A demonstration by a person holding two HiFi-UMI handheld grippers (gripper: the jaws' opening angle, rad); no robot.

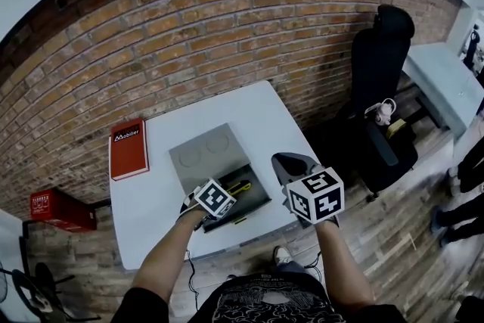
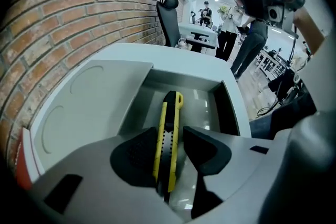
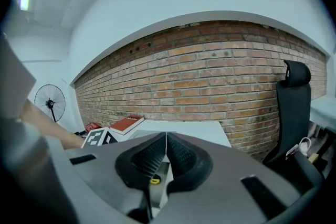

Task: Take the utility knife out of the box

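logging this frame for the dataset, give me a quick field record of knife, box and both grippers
box: grey, open, on the white table
utility knife: yellow and black, lying in the box's open tray
left gripper: jaws apart, straddling the knife, not clamped
right gripper: jaws together, empty, right of the box
task: knife not yet out

A white rectangular table [image 1: 147, 204] carries a flat red hardcover book [image 1: 128, 148] near its far left corner and, just right of it toward the middle, a grey plastic box [image 1: 203, 156] with its lid folded back.
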